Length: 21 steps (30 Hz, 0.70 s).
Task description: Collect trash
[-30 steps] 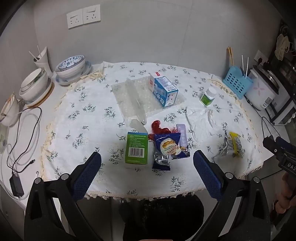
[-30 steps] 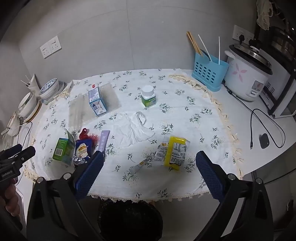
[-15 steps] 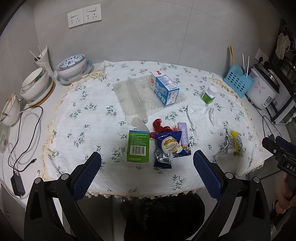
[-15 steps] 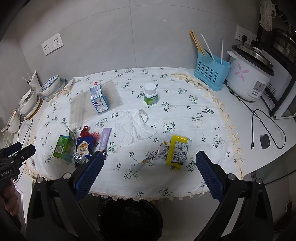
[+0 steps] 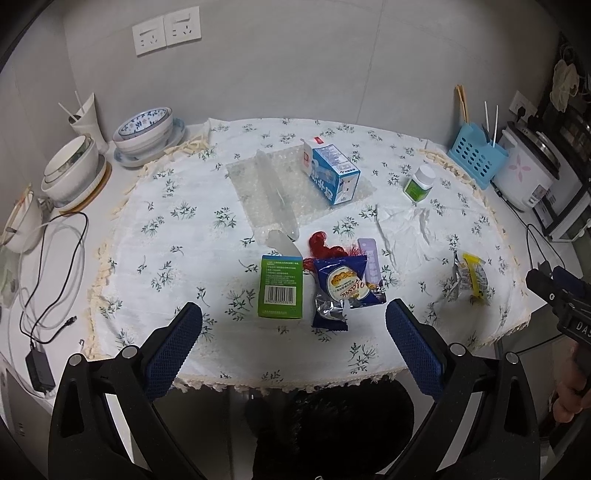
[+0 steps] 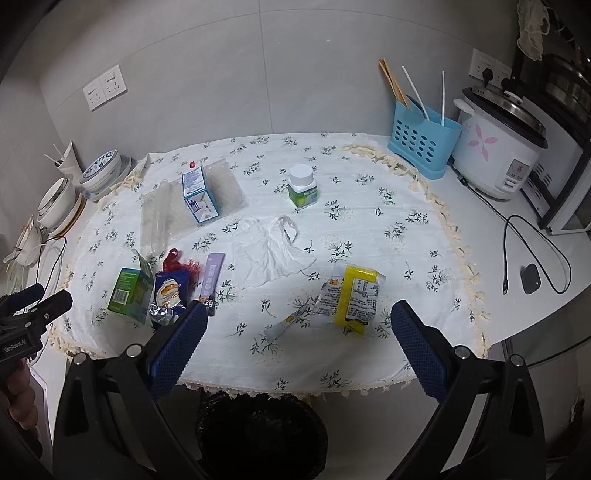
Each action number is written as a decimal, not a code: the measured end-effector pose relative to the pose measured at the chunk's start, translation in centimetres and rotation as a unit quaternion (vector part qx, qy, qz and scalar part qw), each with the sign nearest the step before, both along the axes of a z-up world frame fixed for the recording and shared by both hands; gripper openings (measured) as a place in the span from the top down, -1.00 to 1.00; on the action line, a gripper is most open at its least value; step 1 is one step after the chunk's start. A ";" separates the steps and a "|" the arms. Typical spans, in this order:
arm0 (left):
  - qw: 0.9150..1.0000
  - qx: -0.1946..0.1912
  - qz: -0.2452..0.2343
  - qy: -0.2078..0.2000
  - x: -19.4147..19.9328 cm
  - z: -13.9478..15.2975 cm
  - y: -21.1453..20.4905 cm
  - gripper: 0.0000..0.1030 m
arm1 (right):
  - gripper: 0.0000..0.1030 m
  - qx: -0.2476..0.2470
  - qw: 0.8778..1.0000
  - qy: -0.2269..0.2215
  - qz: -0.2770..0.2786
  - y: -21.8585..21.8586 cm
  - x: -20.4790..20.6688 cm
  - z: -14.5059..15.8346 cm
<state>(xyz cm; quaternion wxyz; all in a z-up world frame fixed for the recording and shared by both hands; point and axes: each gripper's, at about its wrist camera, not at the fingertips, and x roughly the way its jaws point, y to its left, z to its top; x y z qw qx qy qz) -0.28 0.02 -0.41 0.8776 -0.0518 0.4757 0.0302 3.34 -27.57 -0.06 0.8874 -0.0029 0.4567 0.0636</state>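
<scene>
Trash lies scattered on the flowered tablecloth (image 5: 177, 236). Near the front edge are a green carton (image 5: 280, 286), a blue snack packet (image 5: 345, 290), a red scrap (image 5: 325, 245) and a purple sachet (image 5: 371, 258). Farther back are a blue-and-white carton (image 5: 332, 171) on bubble wrap (image 5: 262, 192), a crumpled tissue (image 6: 269, 254) and a green pill bottle (image 6: 303, 186). A yellow wrapper (image 6: 356, 295) and a small sachet (image 6: 288, 323) lie at the right front. A black bin (image 6: 262, 432) stands below the table edge. My left gripper (image 5: 293, 345) and right gripper (image 6: 295, 341) hang open before the table, holding nothing.
Stacked bowls (image 5: 146, 129) and a cable with adapter (image 5: 38, 365) sit at the left. A blue utensil basket (image 6: 423, 142), rice cooker (image 6: 498, 147) and black cable (image 6: 532, 251) stand at the right. A grey tiled wall with sockets (image 5: 166, 33) backs the table.
Both grippers have drawn back and up slightly, so the table sits a little farther away in both views. Nothing on the table has moved and both stay open.
</scene>
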 end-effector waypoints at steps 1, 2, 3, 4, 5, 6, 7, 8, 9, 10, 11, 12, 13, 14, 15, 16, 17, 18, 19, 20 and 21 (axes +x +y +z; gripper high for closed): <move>1.000 0.000 0.000 0.000 0.0 0.0 0.0 -0.88 | -0.86 0.000 1.000 0.000 0.000 0.0 0.0 0.0; 1.000 0.000 0.000 0.000 0.0 0.0 0.0 -0.88 | -0.86 0.000 1.000 0.000 0.000 0.0 0.0 0.0; 1.000 0.000 -0.001 0.000 0.0 0.0 0.0 -0.88 | -0.86 0.002 1.000 0.000 0.000 0.0 0.0 0.0; 1.000 0.000 -0.001 0.000 0.0 0.0 0.0 -0.88 | -0.86 0.003 1.000 0.000 -0.001 0.0 -0.1 0.0; 1.000 0.000 -0.001 0.001 0.0 0.0 0.0 -0.88 | -0.86 0.003 1.000 0.000 -0.001 0.1 -0.1 0.0; 1.000 -0.001 -0.002 0.001 0.0 -0.1 0.0 -0.88 | -0.86 0.002 1.000 0.001 -0.001 0.1 -0.1 0.0; 1.000 -0.002 -0.003 0.002 0.0 -0.1 0.1 -0.88 | -0.86 0.002 1.000 0.001 -0.001 0.2 -0.1 0.0; 1.000 -0.003 -0.002 0.002 -0.1 0.0 0.0 -0.88 | -0.86 0.004 1.000 0.001 0.000 0.1 -0.1 0.0; 1.000 -0.003 -0.003 0.002 -0.1 0.0 -0.1 -0.88 | -0.86 0.004 1.000 0.001 0.000 0.1 0.0 -0.1; 1.000 -0.004 -0.003 0.002 -0.1 0.0 -0.1 -0.88 | -0.86 0.004 1.000 0.001 0.000 0.2 0.0 -0.1; 1.000 -0.005 -0.003 0.002 -0.1 0.0 -0.1 -0.88 | -0.86 0.004 1.000 0.001 0.000 0.1 0.0 -0.1; 1.000 -0.005 -0.003 0.003 -0.1 0.0 -0.2 -0.88 | -0.86 0.004 1.000 0.000 0.001 0.1 0.0 -0.1; 1.000 -0.005 -0.004 0.003 -0.1 0.0 -0.2 -0.88 | -0.86 0.005 1.000 0.001 0.001 0.1 0.0 -0.1; 1.000 -0.004 -0.004 0.003 -0.1 0.0 -0.2 -0.88 | -0.86 0.005 1.000 0.001 0.001 0.1 0.0 -0.1; 1.000 -0.005 -0.004 0.003 -0.1 0.0 -0.2 -0.88 | -0.86 0.005 1.000 0.000 0.000 0.1 0.0 -0.1; 1.000 -0.006 -0.004 0.004 -0.1 0.0 -0.2 -0.88 | -0.86 0.006 1.000 0.000 0.001 0.1 0.0 -0.1; 1.000 -0.005 -0.005 0.003 -0.1 0.1 -0.3 -0.88 | -0.86 0.006 1.000 0.000 0.000 0.1 0.1 -0.1; 1.000 -0.005 -0.005 0.003 -0.1 0.1 -0.3 -0.88 | -0.86 0.007 1.000 -0.001 0.000 0.1 0.1 -0.1; 1.000 -0.006 -0.006 0.003 -0.1 0.1 -0.3 -0.88 | -0.86 0.007 1.000 0.000 0.000 0.1 0.1 -0.1; 1.000 -0.008 -0.006 0.004 -0.1 0.1 -0.4 -0.88 | -0.86 0.008 1.000 0.000 0.000 0.1 0.1 -0.1; 1.000 -0.008 -0.006 0.004 0.0 0.1 -0.4 -0.88 | -0.86 0.008 1.000 0.000 0.000 0.1 0.1 -0.1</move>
